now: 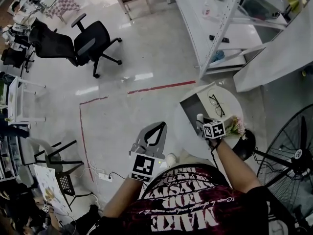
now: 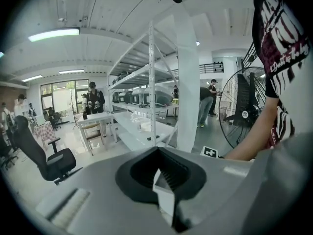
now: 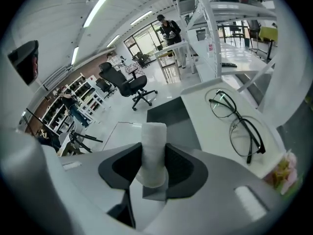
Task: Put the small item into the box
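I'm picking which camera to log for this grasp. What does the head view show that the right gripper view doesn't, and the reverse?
Head view only: the left gripper, jaws together with nothing between, and the standing fan. Right gripper view only: the jaws' inner faces pressing the white roll at its sides. Both: the right gripper holding that roll, the glasses and the dark box on the white table.
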Motion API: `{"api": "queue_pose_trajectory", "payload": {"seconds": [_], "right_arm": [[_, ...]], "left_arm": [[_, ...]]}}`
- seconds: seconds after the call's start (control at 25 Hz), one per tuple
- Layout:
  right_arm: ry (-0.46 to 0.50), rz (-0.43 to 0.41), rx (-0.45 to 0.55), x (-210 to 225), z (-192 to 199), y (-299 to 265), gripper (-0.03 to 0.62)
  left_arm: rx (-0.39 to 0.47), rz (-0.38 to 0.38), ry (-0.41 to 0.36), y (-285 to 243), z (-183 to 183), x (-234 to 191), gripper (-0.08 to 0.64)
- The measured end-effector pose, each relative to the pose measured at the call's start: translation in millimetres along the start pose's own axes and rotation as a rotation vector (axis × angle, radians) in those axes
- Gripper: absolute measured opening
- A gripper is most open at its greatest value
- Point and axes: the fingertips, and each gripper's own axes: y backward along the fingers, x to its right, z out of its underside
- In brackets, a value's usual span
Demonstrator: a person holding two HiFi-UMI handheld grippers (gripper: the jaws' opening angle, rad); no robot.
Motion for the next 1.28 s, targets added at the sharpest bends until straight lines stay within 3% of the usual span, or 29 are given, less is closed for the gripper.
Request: {"api": "queue_pose_trajectory", "payload": {"seconds": [0.6, 0.76, 1.0, 1.12, 1.28], "right_arm": [[-0.020, 0.046, -0.172, 20, 34, -37, 0.191], [-0.028, 0.032, -0.149, 14, 31, -34, 0.239], [-0.031, 0.065, -0.099, 11, 27, -16, 0.238], [-0.032, 0.079, -0.032, 5, 24, 3, 0.183], [-0.077, 0.071, 0.103, -16, 19, 35, 0.032]], "left_arm": [[-0.031, -0.094, 0.029, 29, 6, -12, 0.002], [-0.026, -0.108, 0.036, 43, 8, -11, 0.002], [0.013, -0.107, 0.019, 63, 3, -5, 0.002], [0.052, -0.108, 0.037, 75, -1, -6, 0.002], [0.100, -0.101, 0.034, 93, -4, -1, 0.002]]}}
